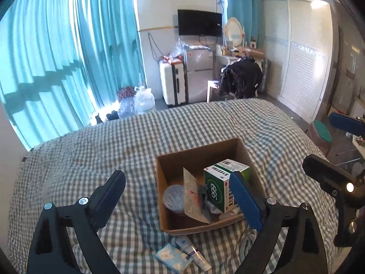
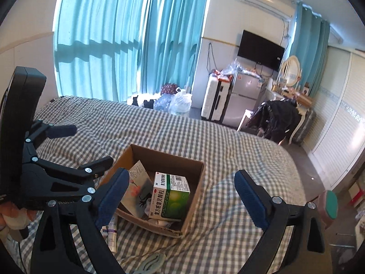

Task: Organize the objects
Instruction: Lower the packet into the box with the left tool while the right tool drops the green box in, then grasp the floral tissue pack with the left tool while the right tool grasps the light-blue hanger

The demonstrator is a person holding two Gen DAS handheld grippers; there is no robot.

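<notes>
An open cardboard box (image 1: 194,157) (image 2: 194,182) sits on the checked bed. Inside it are a green and white medicine box (image 1: 219,182) (image 2: 173,196), a card with handwriting (image 1: 191,196) (image 2: 136,187) and a round clear lid (image 1: 173,196). In front of the box on the bed lie a white tube (image 1: 194,251) (image 2: 111,230) and a pale blue tissue pack (image 1: 171,258). My left gripper (image 1: 180,196) is open and empty, above the box's near side. My right gripper (image 2: 180,196) is open and empty, above the box's right side; it also shows at the right edge of the left wrist view (image 1: 330,148).
The checked bedspread (image 1: 91,155) covers the whole near area. A grey-green hair clip (image 2: 150,262) lies near the front edge. Beyond the bed are teal curtains (image 1: 68,57), a white suitcase (image 1: 173,82), a small fridge, a chair with dark clothes (image 1: 241,77) and white wardrobes.
</notes>
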